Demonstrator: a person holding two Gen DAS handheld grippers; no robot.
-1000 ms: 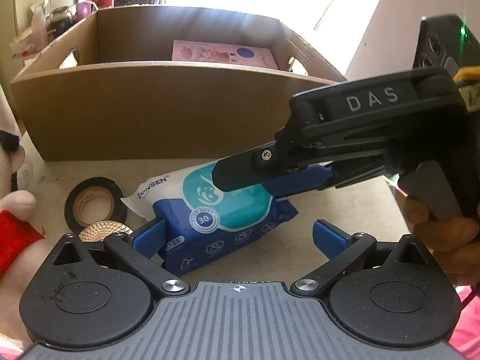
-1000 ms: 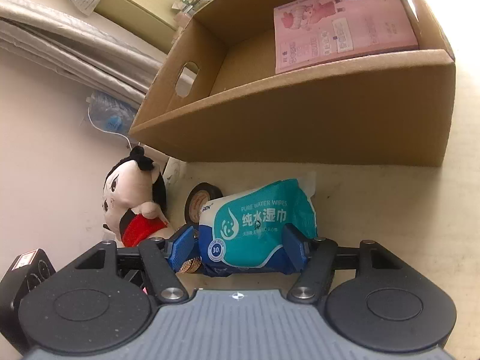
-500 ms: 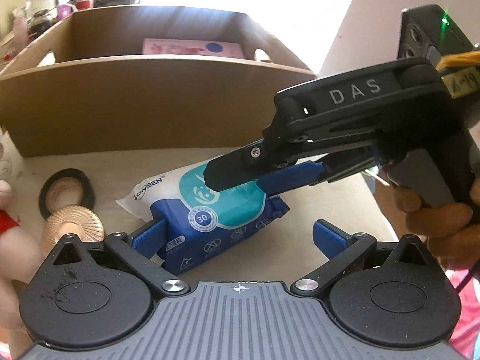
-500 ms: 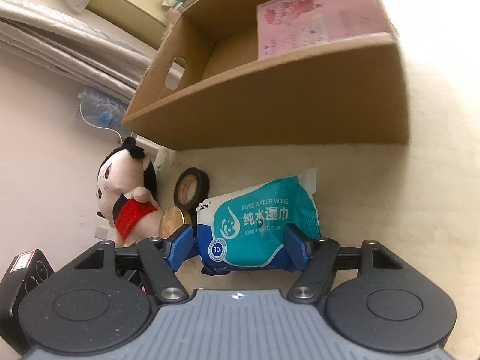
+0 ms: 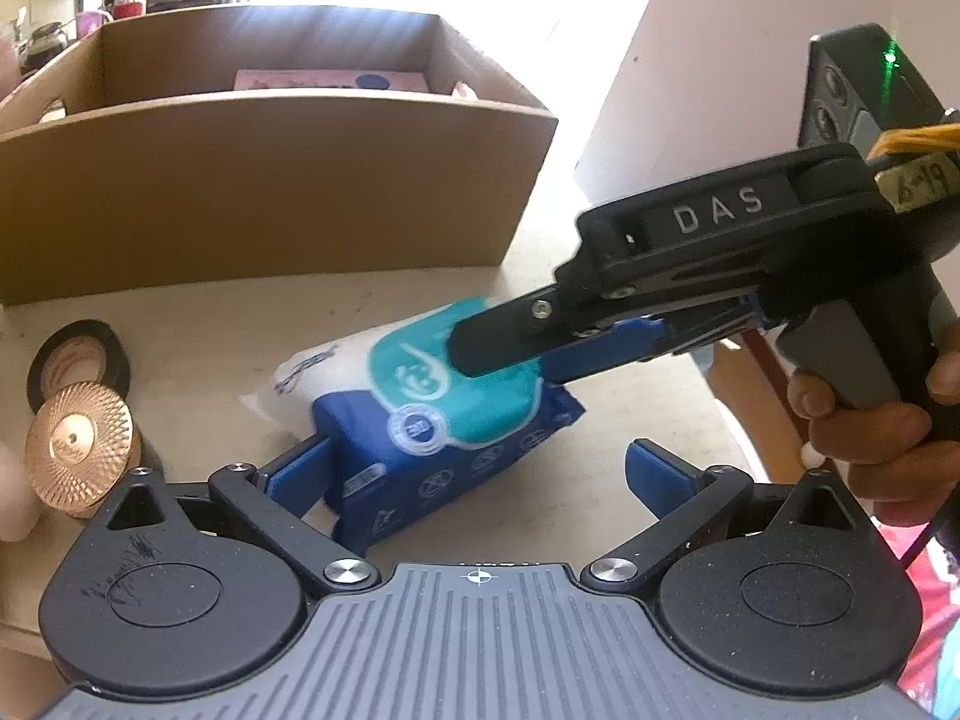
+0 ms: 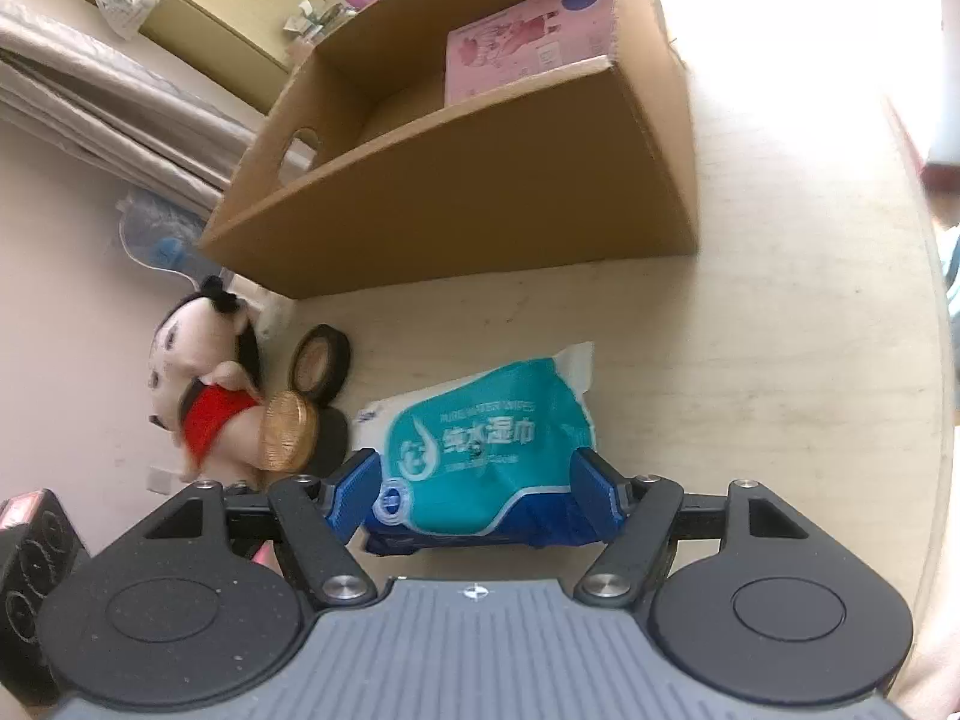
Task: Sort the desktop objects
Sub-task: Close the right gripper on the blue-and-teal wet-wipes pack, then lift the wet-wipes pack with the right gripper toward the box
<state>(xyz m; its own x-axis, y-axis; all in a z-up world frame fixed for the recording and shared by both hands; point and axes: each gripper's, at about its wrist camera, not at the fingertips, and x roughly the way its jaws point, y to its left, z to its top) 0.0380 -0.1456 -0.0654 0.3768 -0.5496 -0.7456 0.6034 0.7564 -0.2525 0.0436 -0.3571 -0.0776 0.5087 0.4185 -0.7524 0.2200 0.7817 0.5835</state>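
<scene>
A teal, white and blue pack of wet wipes point(image 5: 420, 420) point(image 6: 486, 450) is held between the blue pads of my right gripper point(image 6: 477, 492), which is shut on it just above the table. In the left wrist view the right gripper point(image 5: 498, 354) reaches in from the right over the pack. My left gripper point(image 5: 480, 468) is open, its left pad beside the pack's near corner. A cardboard box point(image 5: 270, 198) point(image 6: 480, 180) stands behind, with a pink booklet point(image 6: 528, 54) inside.
A black tape roll point(image 5: 78, 360) point(image 6: 321, 360), a round gold lid point(image 5: 78, 450) point(image 6: 285, 432) and a plush doll in red point(image 6: 198, 390) sit at the left by the wall. The table edge point(image 6: 936, 360) curves at the right.
The right gripper has carried the wipes pack up and to the right, away from the tape roll and doll. The box has shifted left in the left wrist view.
</scene>
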